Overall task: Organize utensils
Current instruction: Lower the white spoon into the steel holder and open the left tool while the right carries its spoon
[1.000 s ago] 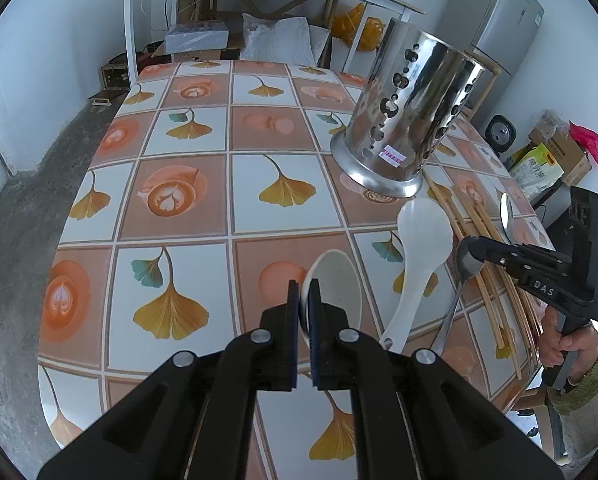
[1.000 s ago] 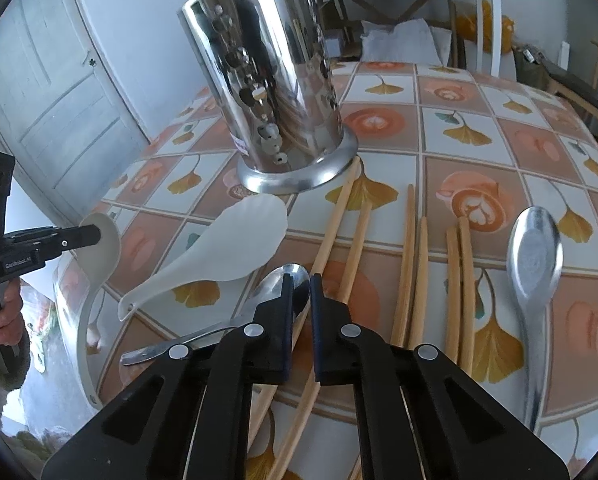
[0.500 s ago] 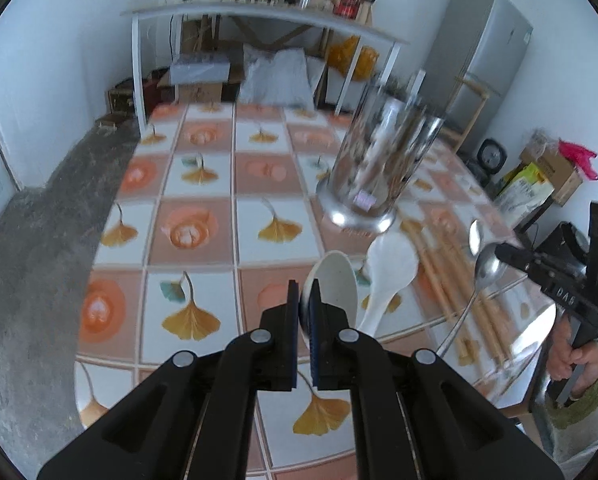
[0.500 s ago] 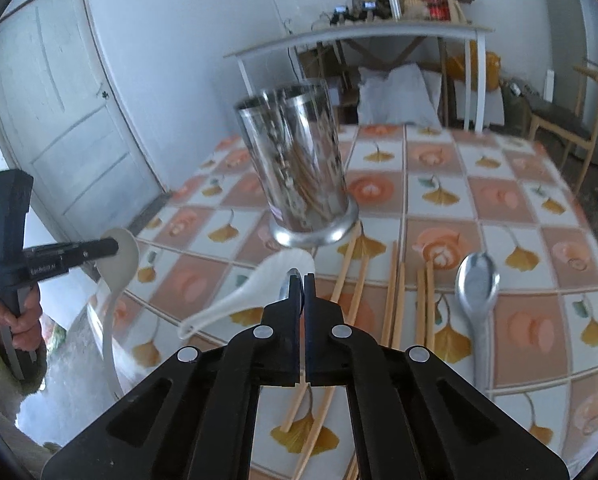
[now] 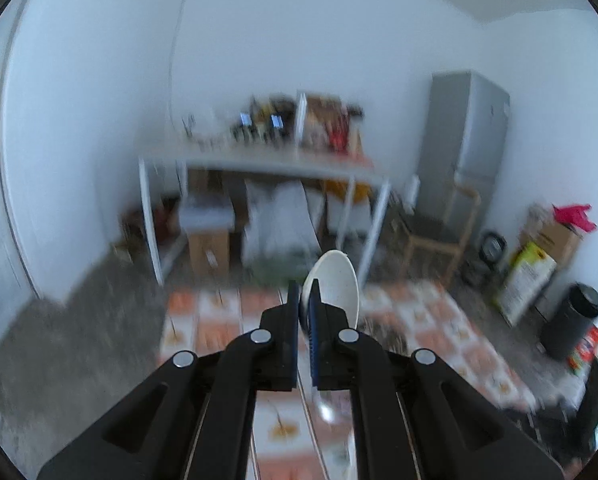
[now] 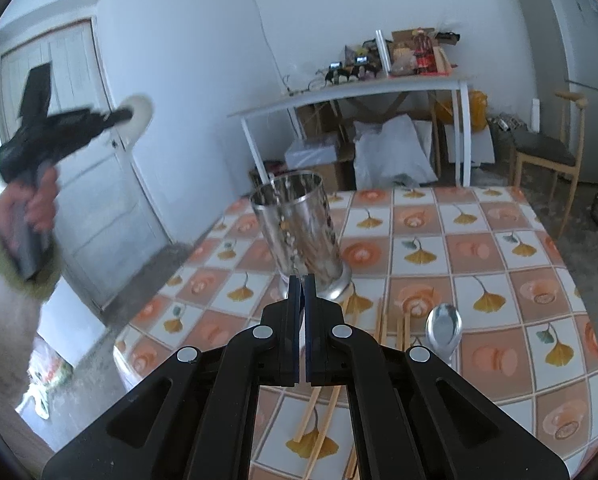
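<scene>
My left gripper (image 5: pixel 307 296) is shut on a white ceramic spoon (image 5: pixel 335 280), whose bowl sticks up past the fingertips; this view is blurred. From the right wrist view that left gripper (image 6: pixel 119 114) hangs high at the left with the white spoon (image 6: pixel 141 114), well above the table. My right gripper (image 6: pixel 302 284) is shut, raised in front of the perforated steel utensil holder (image 6: pixel 299 224). The metal spoon it lifted is hidden behind its fingers. Another metal spoon (image 6: pixel 443 326) and several wooden chopsticks (image 6: pixel 381 326) lie on the table.
The table wears a ginkgo-leaf tile cloth (image 6: pixel 499 248). A person's hand (image 6: pixel 31 208) and pale sleeve hold the left gripper. Behind stand a white shelf table (image 6: pixel 359 88), a wooden chair (image 6: pixel 547 152), a grey fridge (image 5: pixel 467 140) and a black bin (image 5: pixel 571 320).
Both grippers have risen. The left one went up a lot with the white spoon and tilted toward the room. The right one closed on a metal spoon and lifted it off the table.
</scene>
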{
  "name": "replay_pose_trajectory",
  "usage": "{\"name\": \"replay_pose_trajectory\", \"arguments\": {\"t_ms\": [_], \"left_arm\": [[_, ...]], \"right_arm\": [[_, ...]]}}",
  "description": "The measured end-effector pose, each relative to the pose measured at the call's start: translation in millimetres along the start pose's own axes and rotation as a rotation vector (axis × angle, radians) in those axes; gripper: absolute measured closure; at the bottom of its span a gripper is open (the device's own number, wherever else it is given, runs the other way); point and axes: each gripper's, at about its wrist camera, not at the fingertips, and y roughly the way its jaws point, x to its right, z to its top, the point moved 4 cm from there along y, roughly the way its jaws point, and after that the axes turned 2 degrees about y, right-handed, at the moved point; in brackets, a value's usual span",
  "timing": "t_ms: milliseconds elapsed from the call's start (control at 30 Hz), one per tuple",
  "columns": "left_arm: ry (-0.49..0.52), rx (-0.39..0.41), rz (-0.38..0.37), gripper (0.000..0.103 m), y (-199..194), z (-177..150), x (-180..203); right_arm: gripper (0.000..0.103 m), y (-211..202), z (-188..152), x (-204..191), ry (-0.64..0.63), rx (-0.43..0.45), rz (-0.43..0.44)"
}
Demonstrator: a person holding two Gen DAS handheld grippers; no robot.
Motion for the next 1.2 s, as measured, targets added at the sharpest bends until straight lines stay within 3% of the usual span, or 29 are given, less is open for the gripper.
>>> {"name": "replay_pose_trajectory", "arguments": {"t_ms": [133, 267, 467, 700, 833, 1033, 1200], "left_arm": [[0.027, 0.093, 0.026, 0.1, 26.1, 40.0, 16.0], [0.106, 0.123, 0.074, 0.1, 68.2, 45.2, 39.0], [0.279, 0.121, 0.141, 0.099, 131.9, 5.1, 72.4], [0.387, 0.116, 0.16, 0.099, 174.0, -43.0, 80.5], [0.438, 0.133, 0.162, 0.099, 182.2, -60.5, 84.3], [0.607, 0.19, 0.196, 0.099, 177.2, -88.9, 104.6], [0.64, 0.157, 0.193, 0.099, 181.9, -102.2, 107.4]], "right_arm": [[0.103, -3.7, 4.1, 4.7, 0.018, 0.015, 0.007], [0.103, 1.8, 2.5, 11.4, 0.034, 0.003, 0.006], [0.103, 7.3, -2.0, 17.6, 0.057, -0.016, 0.006], [0.102, 7.2, -5.2, 17.2, 0.066, -0.029, 0.012], [0.102, 6.3, -6.7, 17.1, 0.063, -0.034, 0.009], [0.102, 5.5, -7.5, 16.0, 0.063, -0.036, 0.014], [0.102, 5.9, -8.2, 12.1, 0.053, -0.039, 0.021]]}}
